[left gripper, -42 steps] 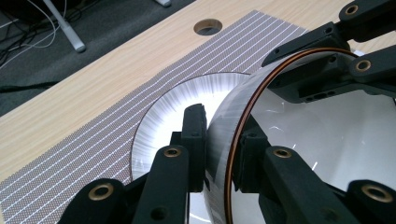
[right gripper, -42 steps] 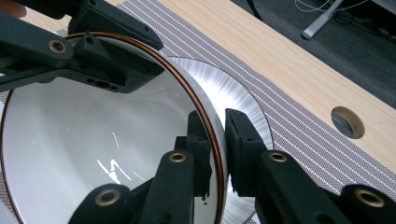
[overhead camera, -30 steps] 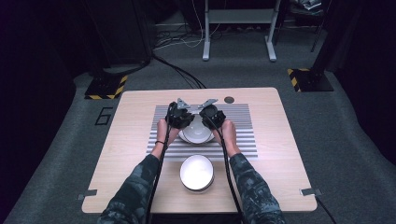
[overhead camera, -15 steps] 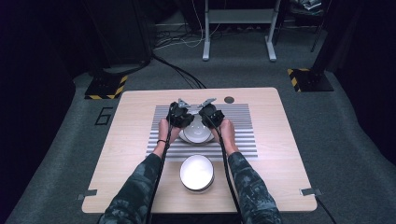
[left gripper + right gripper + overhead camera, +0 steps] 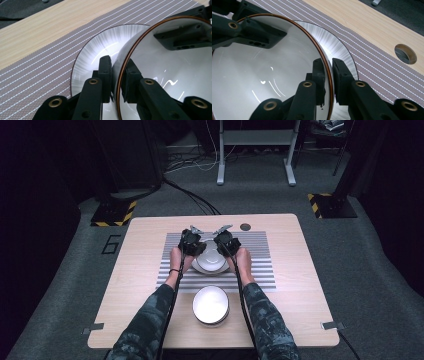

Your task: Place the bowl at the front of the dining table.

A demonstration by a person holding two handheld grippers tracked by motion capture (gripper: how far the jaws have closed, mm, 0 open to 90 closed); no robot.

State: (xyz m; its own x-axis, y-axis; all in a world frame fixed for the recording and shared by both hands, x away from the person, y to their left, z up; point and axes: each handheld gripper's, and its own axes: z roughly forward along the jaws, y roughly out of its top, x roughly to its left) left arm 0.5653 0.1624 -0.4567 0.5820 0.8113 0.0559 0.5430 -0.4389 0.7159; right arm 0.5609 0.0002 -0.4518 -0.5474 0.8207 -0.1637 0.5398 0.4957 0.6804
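Observation:
A white bowl (image 5: 210, 260) with a thin copper rim is over a white ribbed plate (image 5: 100, 47) on the striped mat (image 5: 260, 260). My left gripper (image 5: 191, 242) is shut on the bowl's left rim. In the left gripper view the left gripper (image 5: 117, 65) has one jaw inside the bowl (image 5: 170, 75) and one outside, and its jaws have just been closing a little tighter. My right gripper (image 5: 226, 242) pinches the opposite rim the same way. In the right gripper view the right gripper (image 5: 328, 63) clamps the wall of the bowl (image 5: 269, 75) above the plate (image 5: 339, 47). I cannot tell whether bowl and plate touch.
A second white bowl (image 5: 211, 304) stands on the bare wood near the table's front edge, between the person's forearms. A round cable hole (image 5: 245, 227) lies just past the mat at the back. Dark floor surrounds the table.

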